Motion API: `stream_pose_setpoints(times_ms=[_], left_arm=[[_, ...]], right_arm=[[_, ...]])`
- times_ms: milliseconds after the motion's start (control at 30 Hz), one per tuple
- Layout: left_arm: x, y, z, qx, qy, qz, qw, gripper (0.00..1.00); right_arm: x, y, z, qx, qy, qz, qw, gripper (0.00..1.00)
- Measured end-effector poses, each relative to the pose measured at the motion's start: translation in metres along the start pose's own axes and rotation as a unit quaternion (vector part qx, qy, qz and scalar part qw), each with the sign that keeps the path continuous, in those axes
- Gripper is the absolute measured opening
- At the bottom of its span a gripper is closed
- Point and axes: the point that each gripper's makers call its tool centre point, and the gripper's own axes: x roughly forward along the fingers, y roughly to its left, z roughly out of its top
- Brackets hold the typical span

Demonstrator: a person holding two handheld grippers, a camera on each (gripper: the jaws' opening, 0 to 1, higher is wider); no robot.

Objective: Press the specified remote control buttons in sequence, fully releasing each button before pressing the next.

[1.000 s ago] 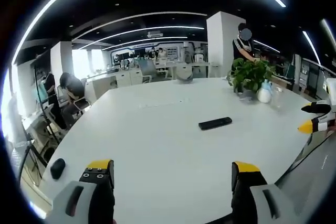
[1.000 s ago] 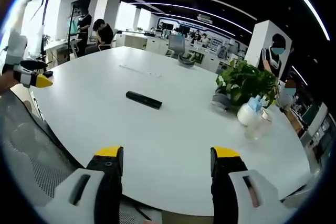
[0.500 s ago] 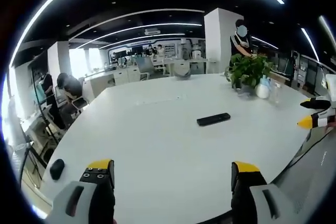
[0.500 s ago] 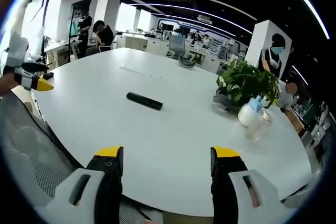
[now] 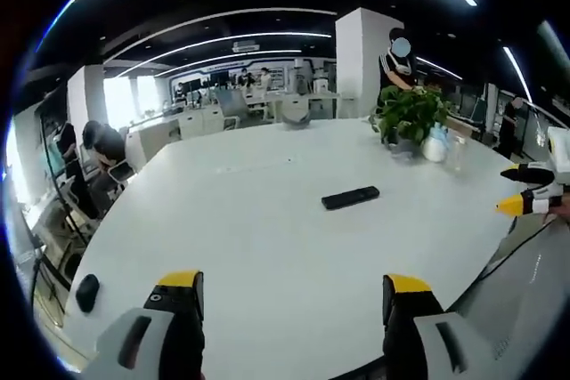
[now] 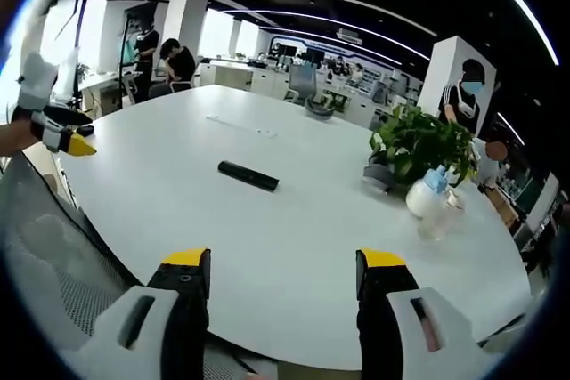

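Remote control lies well ahead of both spread-jawed, empty tools, so approach slowly, descending squarely onto one button.

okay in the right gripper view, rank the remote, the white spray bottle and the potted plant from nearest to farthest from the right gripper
1. The remote, ahead of the right gripper and slightly left, mid-table.
2. The white spray bottle, off to the right.
3. The potted plant, just behind the bottle; these two are close, so that order is less sure.
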Motion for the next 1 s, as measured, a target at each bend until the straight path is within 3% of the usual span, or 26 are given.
stream_pose_setpoints(times_ms=[400,667,1000], left_arm=[[0.033,-0.017,0.027,0.072,0.020,-0.050,0.9960,0.87],[0.060,-0.033,0.045,0.117,0.034,-0.097,0.9879,0.87],[0.093,-0.049,0.069,0.170,0.047,-0.132,0.9754,0.86]], right_arm=[[0.001,0.002,-0.002,-0.004,0.006,0.004,1.0000,0.67],[0.003,0.001,-0.005,-0.003,0.013,0.002,0.9999,0.67],[0.003,-0.002,-0.006,0.000,0.016,-0.004,0.9999,0.67]])
